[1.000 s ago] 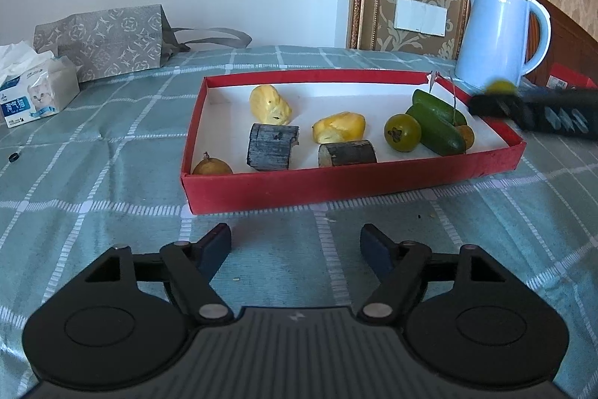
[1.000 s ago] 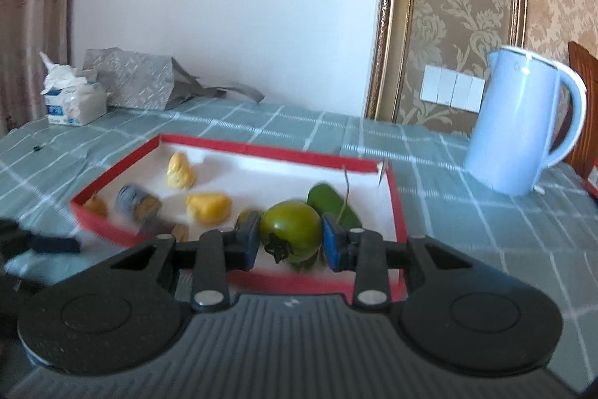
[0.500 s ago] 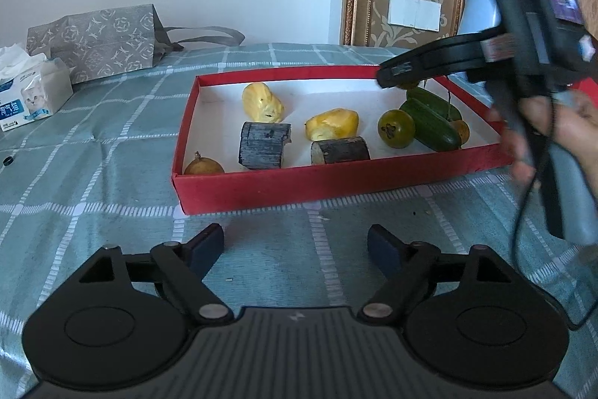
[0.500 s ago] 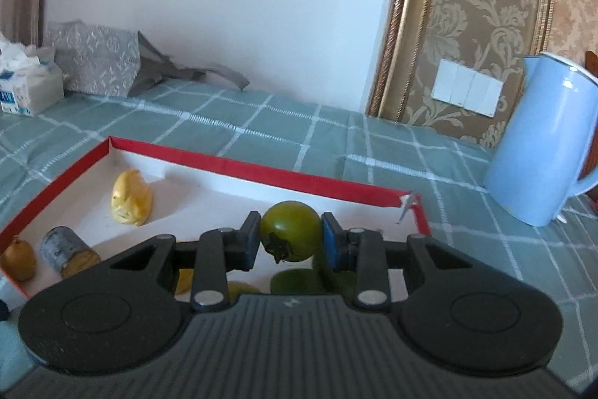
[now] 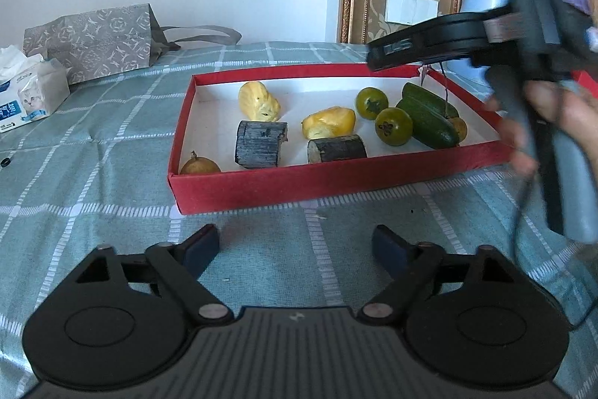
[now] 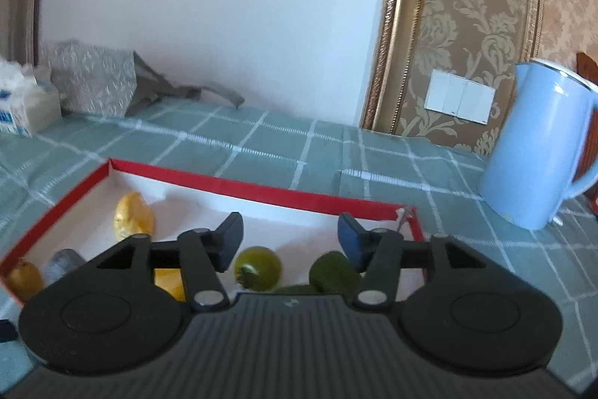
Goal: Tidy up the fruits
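Release is the step in hand: the right gripper (image 6: pixel 287 232) hangs over the far right part of the red box (image 5: pixel 261 187), its jaws opening with nothing pressed between them. Below it a green round fruit (image 6: pixel 258 267) lies on the white floor of the box, free of the pads; in the left wrist view the same fruit (image 5: pixel 371 103) sits just behind a second green fruit (image 5: pixel 393 126) and beside the cucumber (image 5: pixel 428 120). That corner now gathers the green things, while two yellow pieces (image 5: pixel 258 106) and two dark cut logs (image 5: pixel 261 144) fill the middle and a brown bulb (image 5: pixel 200 166) sits alone at the near left corner.

The left gripper (image 5: pixel 295 245) waits low over the checked cloth of the bench (image 5: pixel 93 174), short of the box's near wall, jaws opening wide and empty.

Next, I judge, the right gripper should lift straight up clear of the fruit so as not to nudge it into rolling, then draw away. No loose fruit shows outside the box, so the sorting looks close to done.
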Demonstrator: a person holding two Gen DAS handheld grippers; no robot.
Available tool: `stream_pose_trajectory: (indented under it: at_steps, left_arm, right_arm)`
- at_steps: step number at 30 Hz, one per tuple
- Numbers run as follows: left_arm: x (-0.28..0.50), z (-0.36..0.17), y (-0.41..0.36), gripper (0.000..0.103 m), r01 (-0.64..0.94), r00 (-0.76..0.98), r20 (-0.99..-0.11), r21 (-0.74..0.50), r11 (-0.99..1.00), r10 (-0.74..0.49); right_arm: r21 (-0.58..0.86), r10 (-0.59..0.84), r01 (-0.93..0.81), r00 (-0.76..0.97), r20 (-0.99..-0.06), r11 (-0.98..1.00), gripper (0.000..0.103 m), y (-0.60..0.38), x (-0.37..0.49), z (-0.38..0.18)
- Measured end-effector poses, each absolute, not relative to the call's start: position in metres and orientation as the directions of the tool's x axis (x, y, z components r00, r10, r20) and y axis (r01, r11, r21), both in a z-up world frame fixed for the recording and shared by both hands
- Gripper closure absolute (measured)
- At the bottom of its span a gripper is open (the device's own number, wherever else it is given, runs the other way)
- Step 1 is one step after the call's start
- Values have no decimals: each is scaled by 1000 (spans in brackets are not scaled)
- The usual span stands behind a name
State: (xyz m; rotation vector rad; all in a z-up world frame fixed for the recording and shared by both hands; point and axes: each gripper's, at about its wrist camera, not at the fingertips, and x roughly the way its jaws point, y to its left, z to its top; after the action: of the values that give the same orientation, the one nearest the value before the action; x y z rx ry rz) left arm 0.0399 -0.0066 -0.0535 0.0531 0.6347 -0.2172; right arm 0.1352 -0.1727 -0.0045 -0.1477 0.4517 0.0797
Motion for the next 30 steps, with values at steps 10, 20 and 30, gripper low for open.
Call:
stream_pose_trajectory:
  at_steps: [10,20,30]
  left_arm:
    - [41,-54,-4,6,156,790,-600,-1,988,-125]
    - [37,-46,-3,6,72,804,-591,-19,997,-69]
    - [27,-28,-18,6,84,823,-562,-23,996,-82]
  right_arm:
    - [14,58,-58,890,-453,998,13,-206,39,-13]
    - [-47,-41,21,878,-477,999,0,-200,0,-33]
    - [-20,-79,80,871,-485,997,0,-206,1,-34]
